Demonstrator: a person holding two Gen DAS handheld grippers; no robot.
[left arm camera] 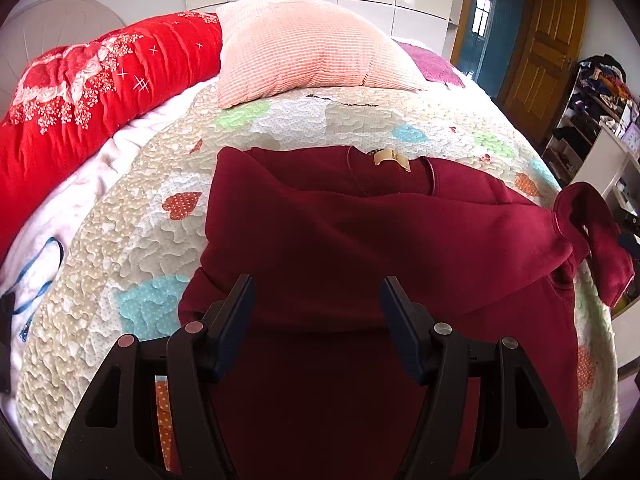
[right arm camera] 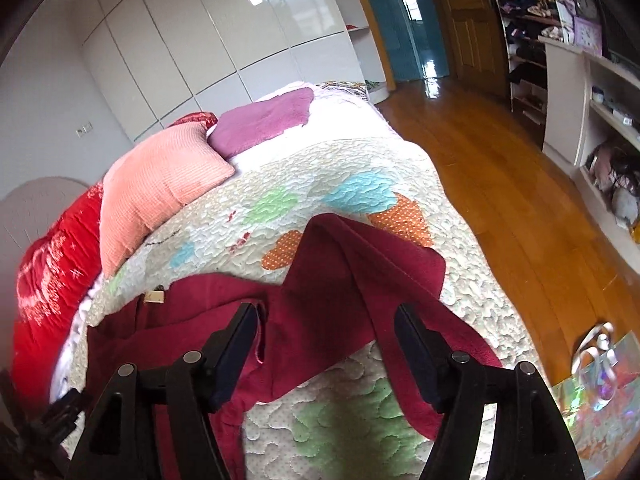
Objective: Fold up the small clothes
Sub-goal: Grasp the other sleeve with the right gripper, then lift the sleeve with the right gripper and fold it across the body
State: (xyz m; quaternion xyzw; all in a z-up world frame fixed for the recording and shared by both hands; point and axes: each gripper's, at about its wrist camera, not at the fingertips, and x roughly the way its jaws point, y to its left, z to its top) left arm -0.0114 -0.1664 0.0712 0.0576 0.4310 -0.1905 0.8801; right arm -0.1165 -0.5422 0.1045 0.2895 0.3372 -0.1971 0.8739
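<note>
Left tool wide apart above maroon sweatshirt, gripping nothing. Right tool equally wide over a raised sleeve, seemingly untouched. Sweatshirt spread on quilt toward the bed's near edge, collar facing pink pillow beyond.

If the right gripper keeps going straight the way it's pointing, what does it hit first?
Probably the raised sleeve of the dark red fleece sweatshirt, which lies between the open right gripper fingers; depth is unclear.

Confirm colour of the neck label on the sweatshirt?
Pale gold/beige neck label, clearest in left wrist view.
</note>
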